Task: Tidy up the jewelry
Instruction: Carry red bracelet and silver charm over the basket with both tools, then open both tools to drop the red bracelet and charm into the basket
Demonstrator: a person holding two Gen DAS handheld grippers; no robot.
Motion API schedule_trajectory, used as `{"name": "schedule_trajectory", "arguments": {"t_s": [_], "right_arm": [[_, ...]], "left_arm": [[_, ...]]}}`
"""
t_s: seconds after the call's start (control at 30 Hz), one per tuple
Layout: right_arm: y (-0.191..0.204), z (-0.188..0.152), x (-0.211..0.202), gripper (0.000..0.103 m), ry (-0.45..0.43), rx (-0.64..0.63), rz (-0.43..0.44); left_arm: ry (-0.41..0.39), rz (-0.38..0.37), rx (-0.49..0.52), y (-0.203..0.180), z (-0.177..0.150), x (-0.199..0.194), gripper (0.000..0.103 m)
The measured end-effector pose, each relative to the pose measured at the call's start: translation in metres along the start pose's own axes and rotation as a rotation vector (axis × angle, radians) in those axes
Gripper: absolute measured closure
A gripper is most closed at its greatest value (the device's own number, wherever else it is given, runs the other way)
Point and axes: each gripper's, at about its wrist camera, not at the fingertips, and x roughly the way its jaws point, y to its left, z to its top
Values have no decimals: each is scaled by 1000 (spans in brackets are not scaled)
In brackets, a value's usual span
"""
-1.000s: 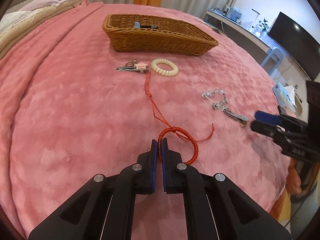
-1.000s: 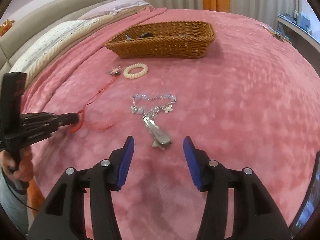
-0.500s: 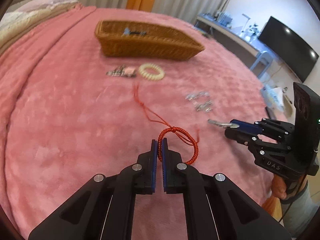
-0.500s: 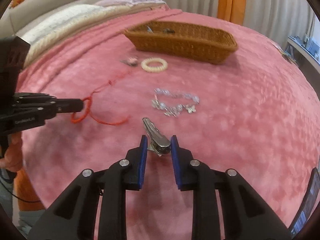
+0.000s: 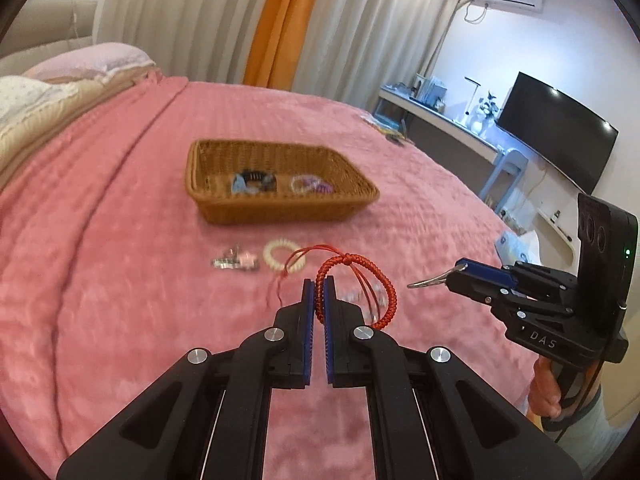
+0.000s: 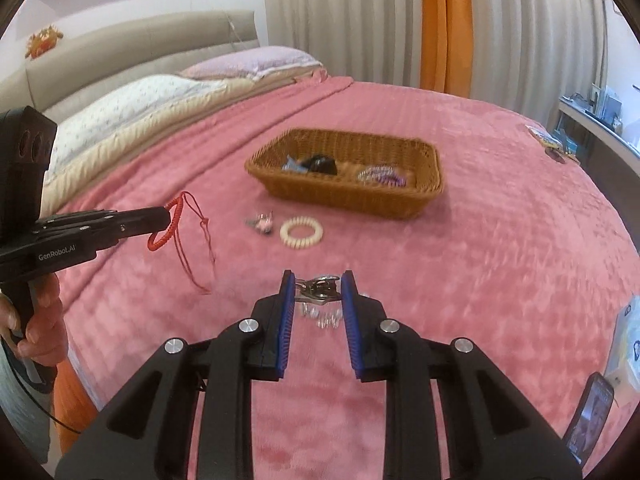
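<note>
A bed covered by a pink blanket (image 6: 500, 248) fills the frame. At upper centre a wicker basket (image 6: 352, 196) rests on it. Just below lie a cream coil hair tie (image 6: 301, 232) and, to its left, a small clip (image 6: 261, 222). Pillows (image 6: 132, 100) occupy the upper left.

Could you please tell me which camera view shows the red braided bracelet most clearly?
The left wrist view: the red braided bracelet fills the centre, pinched in the left gripper. The right wrist view shows it smaller at the left edge, its loose cords hanging free.
</note>
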Motion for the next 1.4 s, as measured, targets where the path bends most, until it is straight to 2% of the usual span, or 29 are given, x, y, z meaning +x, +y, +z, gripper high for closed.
{"name": "schedule_trajectory", "arguments": {"t_s": [0.13,0.33,0.53,0.67,0.73,0.83,1.07,1.13,1.2,1.27,1.4], "right_arm": [[-8,17,0,82,-31,17,2],[-35,59,14,82,-78,57,20],[-73,111,63,82,-82,171,90],[-96,126,113,82,-45,260,146],[-102,128,135,82,-29,285,161],[-108,128,168,82,-8,303,130],[-117,121,205,82,31,304,71],[-117,118,208,80,52,299,58],[-118,116,208,73,56,298,58],[-118,115,204,59,55,295,43],[-112,114,179,57,19,279,45]], "left_arm": [[-24,8,15,-2,17,3,101],[-66,14,31,2,60,19,101],[-94,20,30,12,110,63,101],[-86,29,-4,29,132,111,101],[-74,48,-8,36,135,131,100],[-44,80,-24,49,133,161,100],[20,84,-93,75,125,198,100],[32,79,-100,79,123,200,95],[37,83,-98,80,121,197,79],[33,84,-97,80,121,190,74],[2,53,-104,82,117,158,68]]}}
